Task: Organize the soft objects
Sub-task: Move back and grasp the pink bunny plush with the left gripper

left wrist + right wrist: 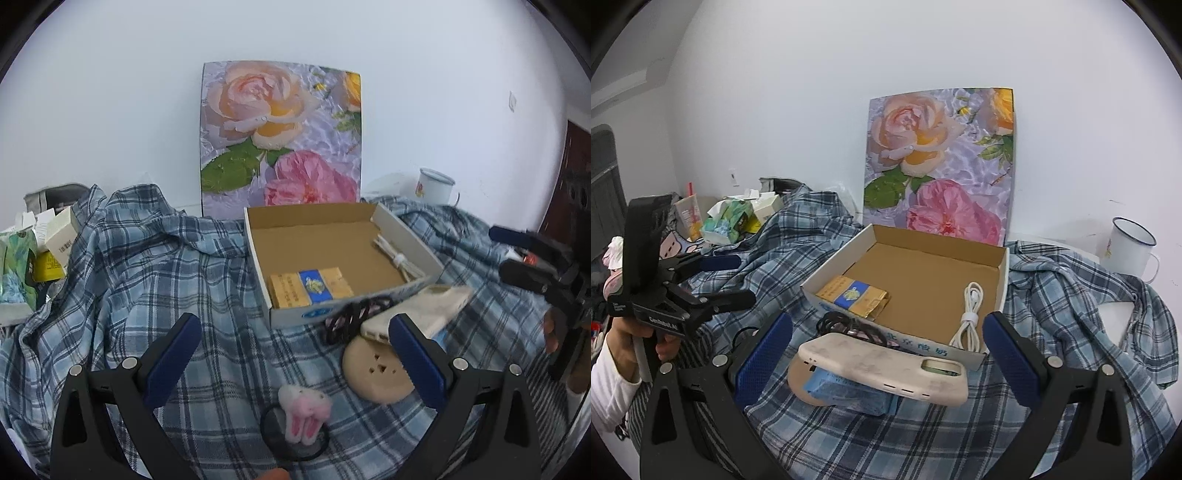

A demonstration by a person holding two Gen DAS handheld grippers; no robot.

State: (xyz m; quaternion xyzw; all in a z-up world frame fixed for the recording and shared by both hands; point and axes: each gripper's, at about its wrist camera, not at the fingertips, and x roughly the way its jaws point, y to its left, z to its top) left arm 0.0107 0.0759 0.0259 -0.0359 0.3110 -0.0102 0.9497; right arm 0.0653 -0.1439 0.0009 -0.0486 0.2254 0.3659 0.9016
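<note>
Soft items lie on the blue plaid cloth (147, 266) before the open cardboard box (258, 236).

The cream phone case (882, 363), long axis running crosswise, is framed between the wide-spread jaws of the right gripper (886, 332), just ahead of it. The small pink-and-white plush bunny hair tie (304, 410) is seen low between the wide-open, empty jaws of the left gripper (295, 332), nearer that one.

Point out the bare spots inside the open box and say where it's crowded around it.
Inside the cardboard box, the brown floor is free between the gold packet and the white cable, back to the rear wall. Crowded: the box's front, where the phone case, black cord and beige disc pile up.
</note>
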